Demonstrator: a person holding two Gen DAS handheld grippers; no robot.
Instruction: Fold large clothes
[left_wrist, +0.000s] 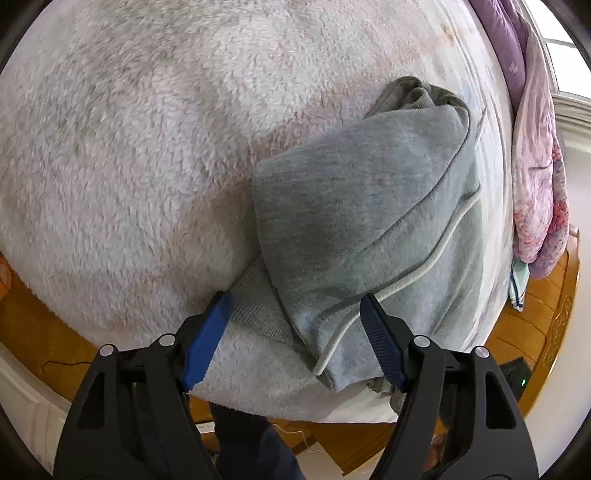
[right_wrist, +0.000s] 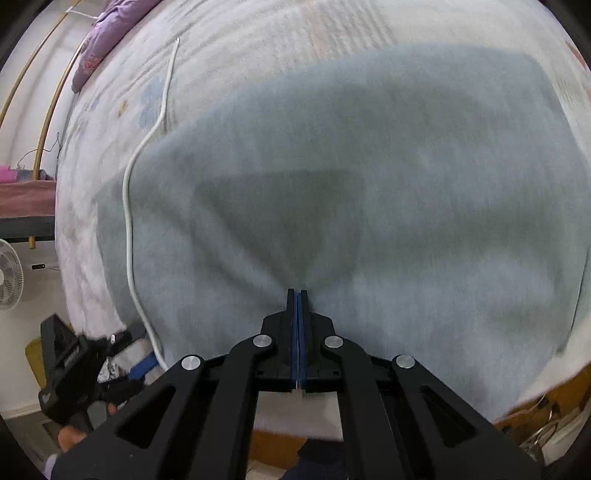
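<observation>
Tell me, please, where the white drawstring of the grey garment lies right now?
In the left wrist view the white drawstring curves across the grey garment on the fleece blanket, ending between the open left gripper fingers.

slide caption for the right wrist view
Right tool shut on the grey sweatshirt, pinching its near edge over the bed.

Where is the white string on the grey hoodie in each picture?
Left wrist view: the thin white drawstring cord curves across the grey fleece hoodie, lower right.
Right wrist view: it runs down the hoodie's left edge.
Shared landmark: the purple floral quilt.
</observation>
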